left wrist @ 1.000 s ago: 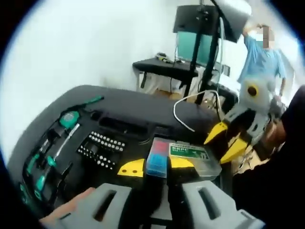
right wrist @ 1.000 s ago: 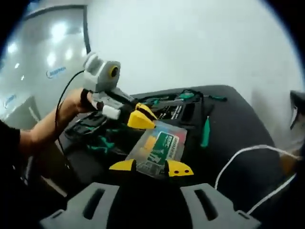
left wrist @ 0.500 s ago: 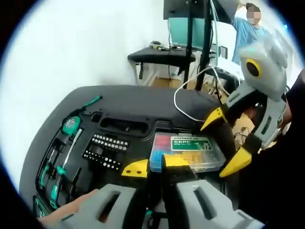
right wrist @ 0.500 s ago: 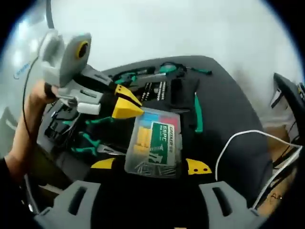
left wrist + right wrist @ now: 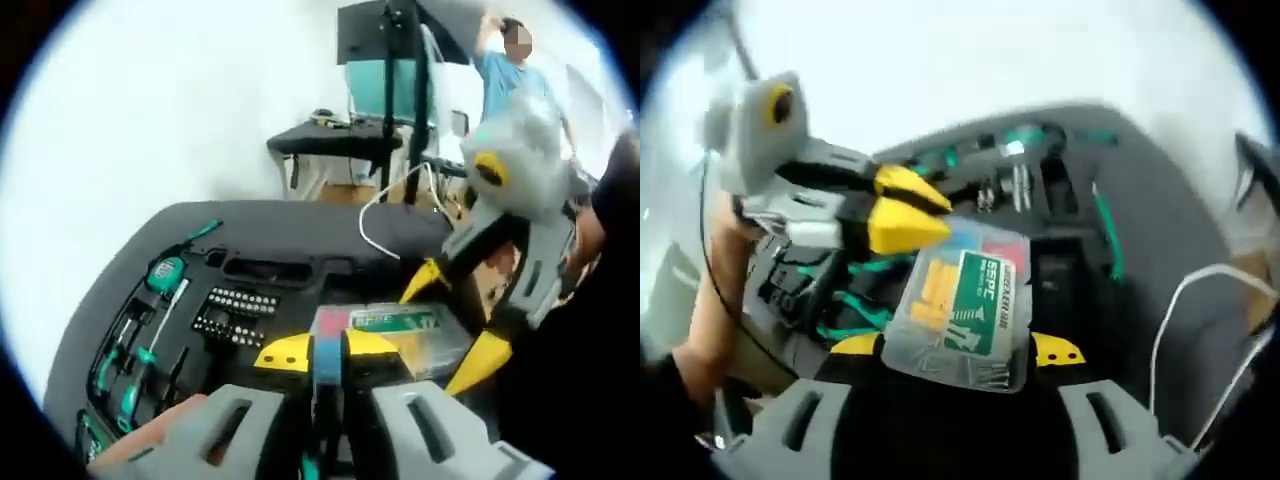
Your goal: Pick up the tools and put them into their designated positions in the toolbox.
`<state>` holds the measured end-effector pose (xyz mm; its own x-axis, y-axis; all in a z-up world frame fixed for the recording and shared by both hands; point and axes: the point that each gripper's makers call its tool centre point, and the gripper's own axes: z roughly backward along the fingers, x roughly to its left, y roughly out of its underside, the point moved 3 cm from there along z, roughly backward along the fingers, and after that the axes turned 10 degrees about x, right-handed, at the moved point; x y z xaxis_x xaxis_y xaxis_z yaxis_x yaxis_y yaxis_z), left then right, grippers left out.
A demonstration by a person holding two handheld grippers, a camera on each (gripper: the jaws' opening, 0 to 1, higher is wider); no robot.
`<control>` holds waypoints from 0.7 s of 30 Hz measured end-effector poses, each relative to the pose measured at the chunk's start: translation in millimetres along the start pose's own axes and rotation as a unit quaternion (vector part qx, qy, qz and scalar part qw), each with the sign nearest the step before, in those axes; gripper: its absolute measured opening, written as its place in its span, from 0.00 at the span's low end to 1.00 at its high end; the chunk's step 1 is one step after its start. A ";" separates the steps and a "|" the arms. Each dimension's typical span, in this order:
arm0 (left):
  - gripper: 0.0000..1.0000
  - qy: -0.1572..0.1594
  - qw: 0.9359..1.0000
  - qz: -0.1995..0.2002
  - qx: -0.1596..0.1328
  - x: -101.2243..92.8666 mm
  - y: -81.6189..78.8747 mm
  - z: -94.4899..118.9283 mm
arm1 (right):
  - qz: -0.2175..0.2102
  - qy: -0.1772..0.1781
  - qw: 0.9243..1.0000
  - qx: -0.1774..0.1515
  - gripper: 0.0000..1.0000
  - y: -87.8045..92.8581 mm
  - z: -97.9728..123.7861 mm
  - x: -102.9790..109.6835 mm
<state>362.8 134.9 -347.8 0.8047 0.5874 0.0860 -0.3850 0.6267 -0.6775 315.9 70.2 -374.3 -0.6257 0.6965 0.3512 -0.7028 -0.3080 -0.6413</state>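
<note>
My right claw (image 5: 955,350) clenched the clear screw box (image 5: 958,310) by its near end, just above the toolbox (image 5: 1060,215). The box's long axis ran forward between my yellow tips, slanting up and right, green label up. My left claw (image 5: 325,352) gripped the box's (image 5: 390,335) other end, beside the bit rows (image 5: 235,315) and green screwdrivers (image 5: 140,365).

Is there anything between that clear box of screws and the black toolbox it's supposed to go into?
Nothing visible blocks it. The clear screw box sits between the right tool's yellow tips, just over the open toolbox. The left tool touches its far end, beside the path rather than across it.
</note>
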 end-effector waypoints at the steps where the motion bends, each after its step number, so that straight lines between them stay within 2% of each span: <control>1: 0.08 0.003 1.000 -0.002 0.001 -2.2 2.4 3.4 | 0.004 -0.016 1.000 -0.009 0.52 0.3 0.3 6.1; 2: 0.09 0.003 1.000 -0.005 0.003 -3.3 4.8 4.4 | 0.003 -0.029 0.999 -0.020 0.51 0.4 -0.3 8.9; 3: 0.09 -0.010 1.000 -0.017 0.023 -0.7 14.4 5.7 | 0.007 -0.026 0.999 -0.028 0.50 0.6 -0.8 8.0; 4: 0.09 -0.017 0.999 -0.026 0.029 0.7 18.0 5.8 | 0.021 -0.022 0.999 -0.038 0.45 1.9 -0.1 7.3; 5: 0.08 -0.031 0.997 -0.048 0.059 3.7 32.0 4.7 | 0.041 -0.006 0.998 -0.047 0.37 1.0 1.6 2.2; 6: 0.08 -0.032 0.999 -0.030 0.002 2.5 22.6 5.7 | 0.094 0.006 0.994 -0.050 0.33 2.7 0.7 -0.2; 7: 0.08 -0.022 0.999 -0.038 0.019 1.3 30.0 10.8 | 0.125 -0.003 0.990 -0.069 0.33 2.4 1.4 2.4; 8: 0.08 -0.015 1.000 -0.018 0.011 -0.7 30.9 11.9 | 0.104 -0.009 0.992 -0.067 0.34 7.3 2.4 1.4; 9: 0.08 -0.020 0.999 -0.027 0.012 1.5 32.2 14.4 | 0.102 -0.013 0.993 -0.066 0.34 9.4 3.9 0.5; 11: 0.10 -0.048 0.997 -0.049 0.016 10.8 35.3 19.9 | 0.145 -0.023 0.986 -0.078 0.34 12.5 9.1 2.6; 12: 0.10 -0.063 0.995 -0.065 0.027 20.1 39.7 24.8 | 0.139 -0.019 0.987 -0.076 0.34 15.3 11.3 1.3; 13: 0.11 -0.065 0.995 -0.074 0.030 24.4 42.8 27.8 | 0.158 -0.018 0.984 -0.076 0.34 18.1 13.7 1.9; 15: 0.17 -0.039 0.995 -0.089 0.021 21.9 46.8 26.0 | 0.183 -0.013 0.979 -0.089 0.34 23.5 16.9 1.1; 17: 0.17 0.003 0.997 -0.074 0.010 28.0 51.6 17.2 | 0.185 -0.012 0.979 -0.080 0.34 30.9 10.7 0.4; 18: 0.17 0.021 0.994 -0.104 0.007 27.7 53.2 12.7 | 0.189 -0.010 0.978 -0.084 0.34 31.0 7.7 -0.9; 19: 0.17 0.029 0.992 -0.122 -0.009 26.7 48.8 7.6 | 0.212 0.002 0.971 -0.111 0.34 25.2 5.9 -1.9; 20: 0.18 0.034 0.992 -0.122 -0.010 27.0 48.3 5.5 | 0.222 0.010 0.966 -0.130 0.34 21.7 5.4 -2.0; 21: 0.17 0.049 0.990 -0.133 -0.018 27.6 45.4 2.5 | 0.230 0.013 0.964 -0.130 0.34 21.8 3.1 -2.1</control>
<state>366.4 180.9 -374.4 0.9160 0.3502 0.1959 -0.1378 0.7331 -0.6660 300.8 60.0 -386.9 -0.8400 0.5419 -0.0268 -0.2414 -0.4176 -0.8760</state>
